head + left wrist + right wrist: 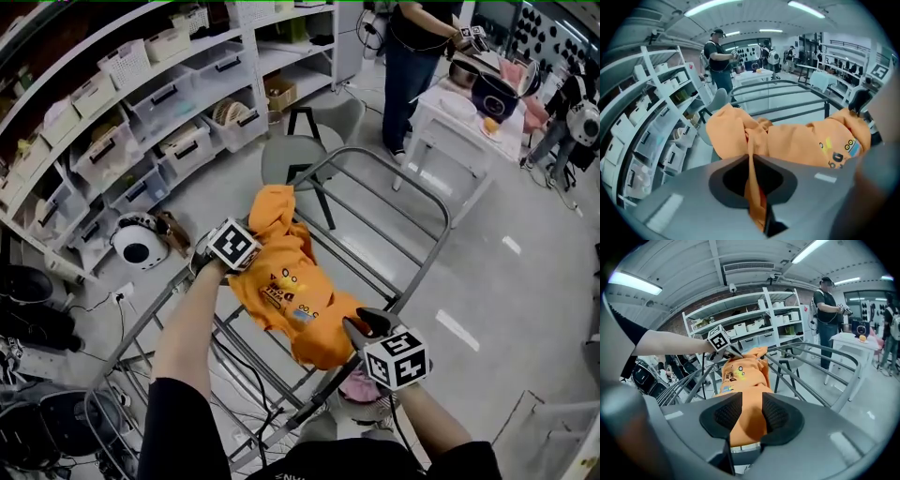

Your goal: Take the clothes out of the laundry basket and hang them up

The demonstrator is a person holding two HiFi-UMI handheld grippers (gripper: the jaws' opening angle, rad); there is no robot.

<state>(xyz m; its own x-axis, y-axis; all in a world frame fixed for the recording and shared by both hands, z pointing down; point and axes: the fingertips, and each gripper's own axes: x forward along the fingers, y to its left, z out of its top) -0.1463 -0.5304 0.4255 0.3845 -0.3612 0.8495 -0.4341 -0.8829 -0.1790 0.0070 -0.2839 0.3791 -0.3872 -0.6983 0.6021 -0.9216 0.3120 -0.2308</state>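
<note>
From above, my left gripper (234,249) has its jaws buried in the orange shirt (286,281), whose print is too small to read; it covers the rack (361,150) bars beneath.

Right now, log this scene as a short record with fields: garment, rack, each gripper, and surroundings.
garment: orange shirt with a printed front, spread across the rack's bars between the two grippers
rack: grey metal drying rack, otherwise bare
left gripper: shut on a fold of the orange shirt
right gripper: shut on the orange shirt's other end, fabric between its pads
surroundings: white shelving with storage bins; a person standing at a white table
</note>
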